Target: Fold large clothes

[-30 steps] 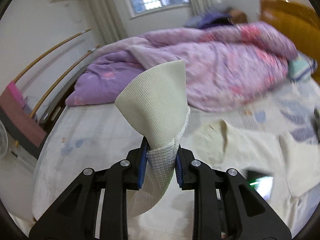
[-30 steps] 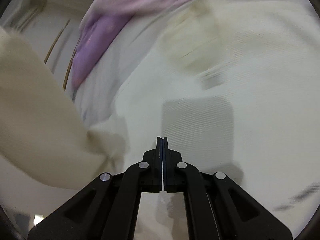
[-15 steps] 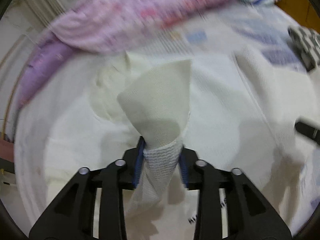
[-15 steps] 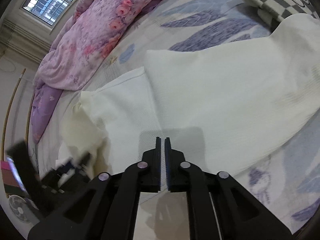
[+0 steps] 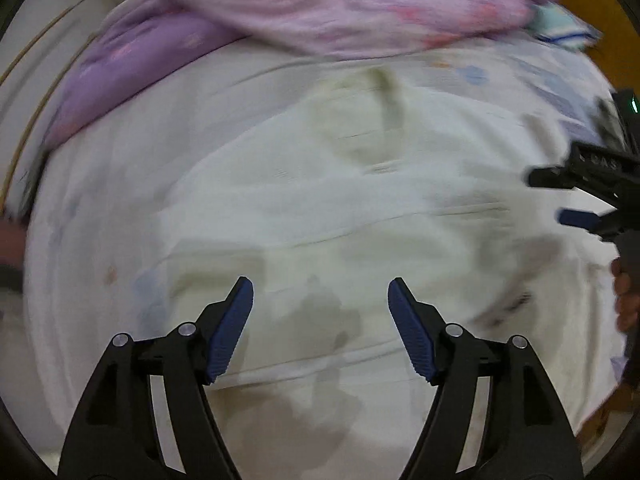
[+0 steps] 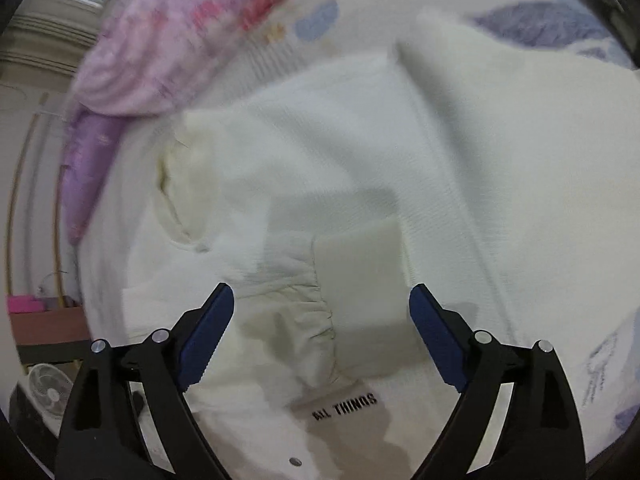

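Left wrist view, left gripper [image 5: 320, 300] wide above cream sweater [image 5: 320, 200], right gripper [image 6: 320, 308] wide too.

Cream-white sweater [image 6: 460, 168] with black lettering, pink floral quilt [image 5: 360, 4], blue-padded black left claw [image 5: 320, 308]

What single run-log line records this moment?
left tongs open | right tongs open | cream sweater on bed, sleeve cuff folded across
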Demonstrator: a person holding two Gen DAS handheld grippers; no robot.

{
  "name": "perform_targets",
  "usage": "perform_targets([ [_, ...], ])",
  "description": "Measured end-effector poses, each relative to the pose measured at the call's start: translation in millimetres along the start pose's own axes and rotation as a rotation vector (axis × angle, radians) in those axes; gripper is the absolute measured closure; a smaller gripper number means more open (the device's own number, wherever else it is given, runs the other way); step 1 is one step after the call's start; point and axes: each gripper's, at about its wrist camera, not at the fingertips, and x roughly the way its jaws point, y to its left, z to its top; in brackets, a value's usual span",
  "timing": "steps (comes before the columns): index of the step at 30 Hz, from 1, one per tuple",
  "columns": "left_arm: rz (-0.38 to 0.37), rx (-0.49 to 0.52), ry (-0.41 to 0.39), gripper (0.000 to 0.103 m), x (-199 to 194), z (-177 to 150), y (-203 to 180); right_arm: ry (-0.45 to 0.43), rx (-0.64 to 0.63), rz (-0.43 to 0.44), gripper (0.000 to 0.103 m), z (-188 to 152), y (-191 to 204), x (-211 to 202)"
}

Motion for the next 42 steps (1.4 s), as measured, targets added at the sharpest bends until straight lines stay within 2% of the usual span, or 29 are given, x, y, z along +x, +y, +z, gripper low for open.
perform_targets([
  [3, 0.05, -0.112, 0.059, 0.032, 23.9, -13.8, 49.8, 0.027, -0.008, -0.114, 0.018, -2.7, 0.2, 26.4],
  [4, 0.064, -0.16, 0.083, 0.035, 34.7, -20.2, 66.7, 0.022, -0.028, -0.148, 0.026, -5.6, 1.8, 30.5],
  [5, 0.095, -0.216, 0.153, 0.05, 54.6, -29.8, 86.8, 0.005, -0.061, -0.206, 0.037, -9.5, 5.4, 31.8],
  [6, 0.099, -0.24, 0.202, 0.06, 66.0, -36.6, 97.2, -0.009, -0.078, -0.22, 0.045, -11.4, 7.6, 30.8],
  [7, 0.07, -0.279, 0.248, 0.063, 77.6, -43.2, 108.5, -0.024, -0.094, -0.185, 0.076, -13.4, 10.0, 27.1],
  [8, 0.026, -0.322, 0.271, 0.063, 84.4, -48.8, 117.4, -0.043, -0.108, -0.137, 0.096, -15.2, 13.4, 21.3],
  [10, -0.031, -0.368, 0.293, 0.063, 89.7, -57.2, 126.5, -0.061, -0.144, -0.173, 0.096, -16.3, 20.2, 13.6],
  [13, -0.03, -0.324, 0.304, 0.058, 89.1, -60.7, 121.4, -0.106, -0.22, -0.208, 0.097, -17.9, 24.2, 3.4],
  [14, -0.037, -0.327, 0.305, 0.056, 90.1, -61.7, 121.0, -0.085, -0.219, -0.249, 0.097, -16.0, 16.5, 10.6],
  [16, -0.048, -0.328, 0.325, 0.056, 91.8, -61.9, 119.7, -0.06, -0.174, -0.242, 0.096, -8.7, 4.7, 27.9],
  [18, -0.043, -0.305, 0.332, 0.055, 81.6, -56.7, 119.7, -0.044, -0.18, -0.262, 0.087, -6.1, 4.4, 29.0],
  [20, -0.063, -0.284, 0.295, 0.055, 64.9, -44.9, 121.9, -0.045, -0.205, -0.338, 0.07, -7.0, 12.0, 17.0],
  [22, -0.091, -0.262, 0.223, 0.056, 47.7, -28.7, 130.9, -0.082, -0.247, -0.317, 0.07, -8.9, 19.8, -0.4],
  [24, -0.096, -0.268, 0.176, 0.058, 47.8, -10.4, 141.8, -0.113, -0.297, -0.284, 0.07, -8.8, 28.7, -12.4],
  [25, -0.09, -0.276, 0.156, 0.06, 55.3, 1.8, 147.4, -0.131, -0.317, -0.263, 0.07, -8.2, 32.6, -16.0],
  [27, -0.088, -0.287, 0.144, 0.068, 76.0, 21.0, 150.0, -0.126, -0.376, -0.215, 0.083, -4.2, 43.5, -7.9],
  [28, -0.093, -0.295, 0.168, 0.074, 96.4, 29.4, 152.6, -0.089, -0.402, -0.217, 0.093, -1.4, 47.9, 6.1],
  [30, -0.091, -0.28, 0.236, 0.078, 135.0, 38.0, 151.0, -0.015, -0.398, -0.251, 0.095, -0.7, 45.6, 38.3],
  [31, -0.084, -0.266, 0.272, 0.078, 151.1, 37.7, 146.5, 0.014, -0.384, -0.266, 0.102, 1.5, 40.0, 52.0],
  [33, -0.059, -0.252, 0.264, 0.078, 144.9, 34.8, 142.2, 0.016, -0.33, -0.23, 0.103, 5.1, 29.7, 56.3],
  [36, -0.072, -0.231, 0.296, 0.078, 113.7, 16.3, 139.7, 0.089, -0.276, -0.24, 0.101, -2.9, 32.4, 38.1],
  [38, -0.097, -0.241, 0.329, 0.078, 92.0, -8.2, 137.9, 0.136, -0.324, -0.252, 0.1, -20.7, 36.7, 32.3],
  [39, -0.092, -0.236, 0.373, 0.078, 87.3, -26.4, 134.4, 0.156, -0.346, -0.277, 0.101, -30.6, 34.2, 36.3],
  [40, -0.078, -0.232, 0.412, 0.078, 90.3, -43.9, 131.1, 0.168, -0.359, -0.288, 0.103, -36.2, 29.1, 44.5],
  [42, -0.052, -0.252, 0.473, 0.076, 111.6, -73.9, 129.4, 0.15, -0.332, -0.229, 0.103, -38.2, 14.4, 59.3],
])
